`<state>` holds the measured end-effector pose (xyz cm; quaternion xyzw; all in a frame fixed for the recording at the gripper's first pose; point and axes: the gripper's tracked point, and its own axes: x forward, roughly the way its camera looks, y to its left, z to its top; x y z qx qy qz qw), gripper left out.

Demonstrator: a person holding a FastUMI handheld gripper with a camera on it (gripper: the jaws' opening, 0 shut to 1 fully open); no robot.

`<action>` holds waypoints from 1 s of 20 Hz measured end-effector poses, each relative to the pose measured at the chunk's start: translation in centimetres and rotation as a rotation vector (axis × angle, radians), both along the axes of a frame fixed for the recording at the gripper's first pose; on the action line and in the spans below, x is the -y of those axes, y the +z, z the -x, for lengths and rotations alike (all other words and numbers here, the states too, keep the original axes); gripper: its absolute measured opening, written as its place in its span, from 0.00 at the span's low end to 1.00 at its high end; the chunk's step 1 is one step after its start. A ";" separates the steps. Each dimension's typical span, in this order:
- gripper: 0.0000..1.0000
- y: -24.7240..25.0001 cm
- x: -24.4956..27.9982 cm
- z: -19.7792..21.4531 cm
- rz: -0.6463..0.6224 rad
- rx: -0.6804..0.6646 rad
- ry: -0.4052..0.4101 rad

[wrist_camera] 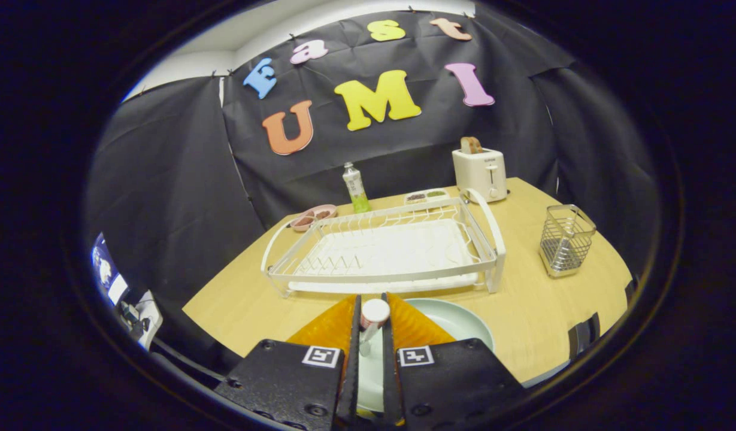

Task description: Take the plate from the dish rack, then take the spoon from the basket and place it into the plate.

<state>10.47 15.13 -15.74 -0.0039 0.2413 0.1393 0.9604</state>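
My gripper [372, 320] is shut on the spoon [374, 312], whose white rounded end sticks up between the fingers with a metallic shaft below it. The spoon hangs over the pale green plate [457, 320], which lies flat on the wooden table right under and just ahead of the fingers, partly hidden by them. Beyond the plate stands the white wire dish rack [382, 251] with nothing in its slots. Right of the rack sits the metal wire basket [564, 239], and I see nothing inside it.
Behind the rack are a white toaster [480, 173] with a slice of bread, a green-labelled bottle [356, 188], a pink divided dish [312, 218] and a small white tray [426, 195] of food. The wooden table's [523, 311] front edge runs close under the gripper.
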 end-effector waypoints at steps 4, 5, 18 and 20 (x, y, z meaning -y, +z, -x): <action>0.29 0.2 2.4 -0.6 0.004 -0.026 -0.065; 0.30 0.8 3.1 -0.6 0.012 -0.011 -0.077; 0.97 8.6 4.1 5.2 0.094 0.263 -0.101; 1.00 10.0 4.2 6.6 0.095 0.312 -0.123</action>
